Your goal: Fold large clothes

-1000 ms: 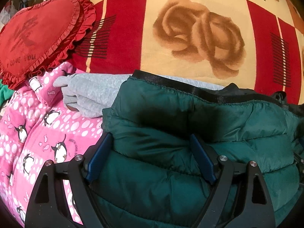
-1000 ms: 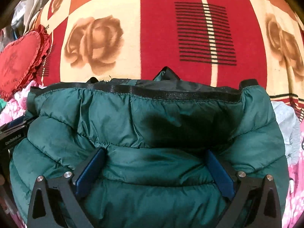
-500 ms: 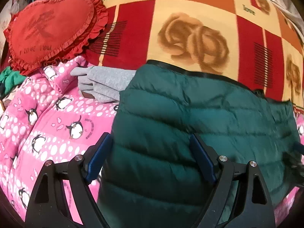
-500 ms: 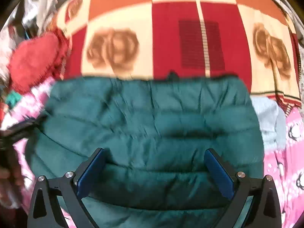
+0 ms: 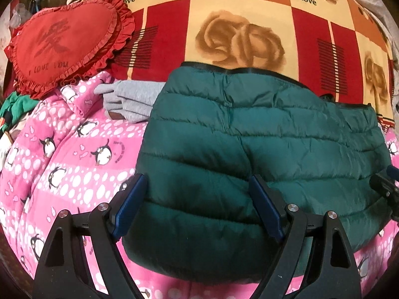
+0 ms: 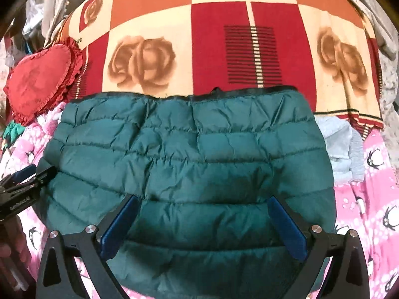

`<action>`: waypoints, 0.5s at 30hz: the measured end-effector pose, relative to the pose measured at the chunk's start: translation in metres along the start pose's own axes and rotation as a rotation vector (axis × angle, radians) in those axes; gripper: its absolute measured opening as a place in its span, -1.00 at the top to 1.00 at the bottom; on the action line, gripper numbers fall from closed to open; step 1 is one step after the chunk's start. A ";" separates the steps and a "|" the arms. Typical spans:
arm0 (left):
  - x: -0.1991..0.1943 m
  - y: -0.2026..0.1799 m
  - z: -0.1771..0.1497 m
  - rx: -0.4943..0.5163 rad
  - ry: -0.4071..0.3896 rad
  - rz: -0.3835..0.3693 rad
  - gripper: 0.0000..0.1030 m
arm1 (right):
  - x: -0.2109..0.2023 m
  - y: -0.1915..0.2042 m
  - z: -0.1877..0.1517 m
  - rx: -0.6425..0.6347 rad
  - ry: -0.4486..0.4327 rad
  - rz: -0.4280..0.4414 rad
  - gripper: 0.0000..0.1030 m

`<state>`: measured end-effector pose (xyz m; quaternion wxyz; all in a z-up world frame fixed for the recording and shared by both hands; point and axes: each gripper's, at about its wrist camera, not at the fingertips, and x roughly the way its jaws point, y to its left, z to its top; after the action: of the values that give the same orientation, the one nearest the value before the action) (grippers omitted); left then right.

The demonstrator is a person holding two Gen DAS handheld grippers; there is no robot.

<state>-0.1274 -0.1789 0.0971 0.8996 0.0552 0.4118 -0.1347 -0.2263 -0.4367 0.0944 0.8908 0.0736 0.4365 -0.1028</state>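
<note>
heart cushion: red, frilled edge (image 5: 64, 47), far ahead and to the left of the left tongs; lies on the blanket, its lower edge over the pink cloth.
penguin cloth: pink fleece with white dots and penguins (image 5: 74, 159), under and to the left of the left tongs; shows again to the right of the right tongs in the right wrist view.
grey garment: folded, pale grey (image 5: 132, 102), ahead of the left tongs, lying on the penguin cloth and touching the jacket's left edge.
left tongs: (image 5: 197, 209) spread wide, blue pads apart, nothing pinched; they hang over the jacket's near left part, left pad at its left edge.
green jacket: dark green quilted puffer (image 6: 189, 154), folded into a broad block, black-bound edge on the far side; lies ahead of and beneath both tongs, on the penguin cloth with its far edge over the blanket.
right tongs: (image 6: 202, 226) spread wide, gripping nothing; over the jacket's near middle, both pads above the quilting.
blanket: red, orange and cream checks with brown roses and the word "love" (image 6: 249, 49), beyond the jacket, well ahead of both tongs.
</note>
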 end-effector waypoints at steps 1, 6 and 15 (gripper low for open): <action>0.001 0.000 -0.002 -0.003 0.006 0.002 -0.64 | 0.011 0.002 -0.003 -0.007 0.038 -0.007 -1.00; -0.005 -0.005 -0.008 0.005 0.020 0.003 -0.64 | 0.012 0.002 -0.007 -0.013 0.036 -0.034 -1.00; -0.026 0.005 -0.008 0.004 0.005 0.000 -0.64 | -0.021 -0.009 -0.006 0.016 0.003 -0.034 -1.00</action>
<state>-0.1482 -0.1676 0.1113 0.8984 0.0573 0.4138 -0.1353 -0.2456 -0.4413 0.1076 0.8877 0.0735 0.4380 -0.1215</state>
